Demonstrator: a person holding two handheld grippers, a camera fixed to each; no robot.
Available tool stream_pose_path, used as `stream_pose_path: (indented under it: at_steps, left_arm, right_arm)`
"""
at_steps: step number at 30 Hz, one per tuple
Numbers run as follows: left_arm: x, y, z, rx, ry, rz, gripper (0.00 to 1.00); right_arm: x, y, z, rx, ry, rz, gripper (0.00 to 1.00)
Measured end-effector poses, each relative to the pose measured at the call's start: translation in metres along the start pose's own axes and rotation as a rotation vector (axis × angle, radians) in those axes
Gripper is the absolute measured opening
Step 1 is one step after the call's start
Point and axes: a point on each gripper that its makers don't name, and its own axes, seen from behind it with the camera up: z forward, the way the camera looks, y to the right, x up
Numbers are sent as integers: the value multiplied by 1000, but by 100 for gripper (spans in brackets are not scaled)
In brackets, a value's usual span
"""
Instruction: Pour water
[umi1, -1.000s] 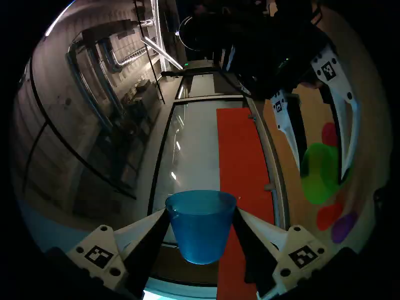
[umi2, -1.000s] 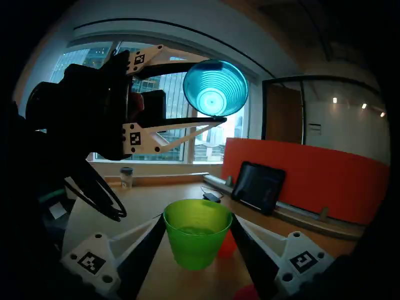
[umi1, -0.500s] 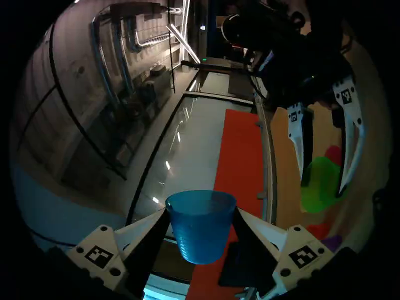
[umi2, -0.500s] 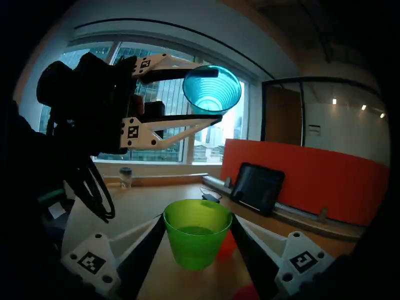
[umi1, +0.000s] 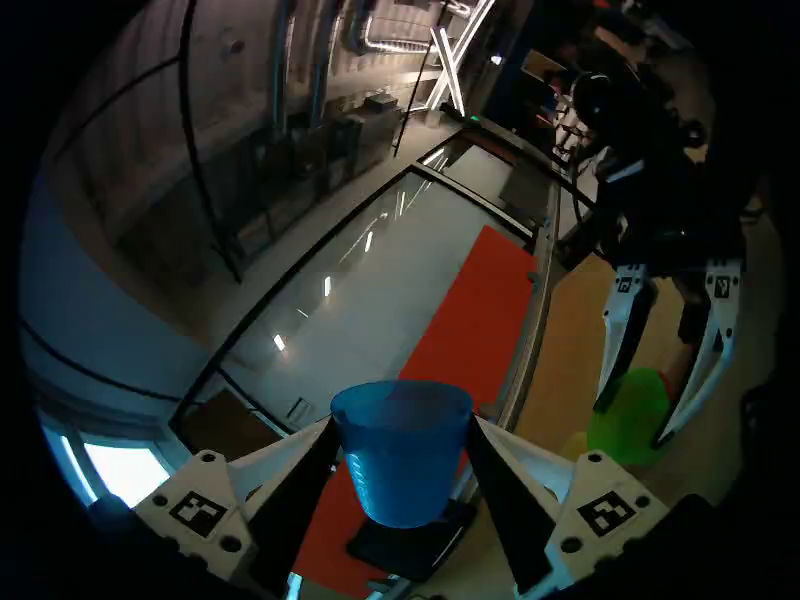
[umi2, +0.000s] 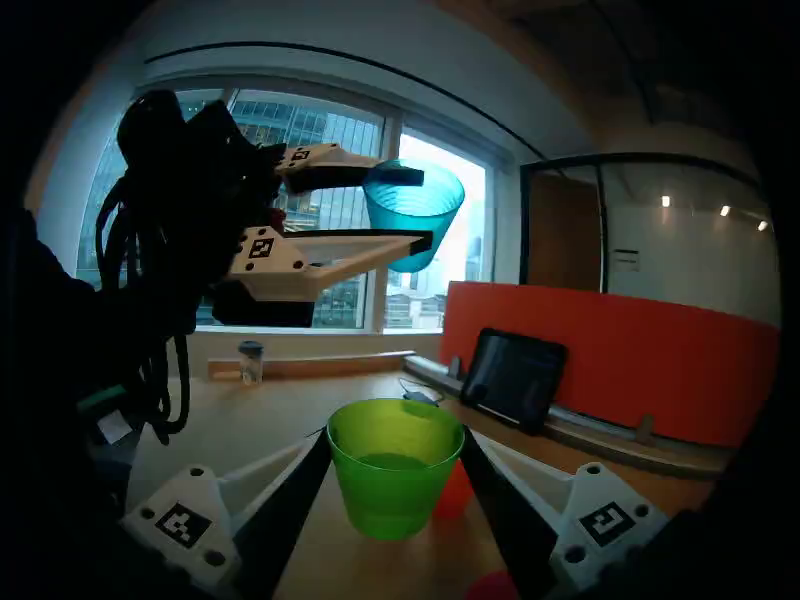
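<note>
Left tongs (umi1: 402, 430) pinch the blue cup (umi1: 402, 462) above the green cup (umi2: 393, 482), which right tongs (umi2: 395, 442) pinch; over-squeezing could slop its water.

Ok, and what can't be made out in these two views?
- Any water in the blue cup: the right gripper view sees it from slightly below, backlit.
- Red thing behind the green cup: right gripper view, mostly hidden by that cup.
- Small jar near the window: right gripper view, too small.
</note>
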Motion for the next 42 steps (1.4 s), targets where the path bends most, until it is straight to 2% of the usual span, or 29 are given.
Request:
stream_pose_path:
  at_steps: [11,19,23,27,30,36,42]
  left_arm:
    - [-13,-15,-2,9,-17,-378,86]
    - [-31,-12,-9,-31,-40,-672,86]
    - [-34,-13,-9,-50,-33,-781,86]
    - [-35,-7,-13,-70,-28,-859,86]
    - [-41,4,-15,-100,-41,-898,86]
    - [-57,23,-22,-133,-77,-905,87]
    - [-73,50,-33,-172,-111,-903,87]
  right_arm:
    - [2,4,-5,-10,6,9,93]
    - [3,6,-9,-12,3,12,93]
    - [3,8,-11,-15,-4,6,93]
    - [6,9,-12,-18,-6,5,93]
    - [7,9,-13,-17,-10,14,93]
    - [7,13,-16,-18,-26,35,93]
    - [1,16,-20,-18,-58,40,93]
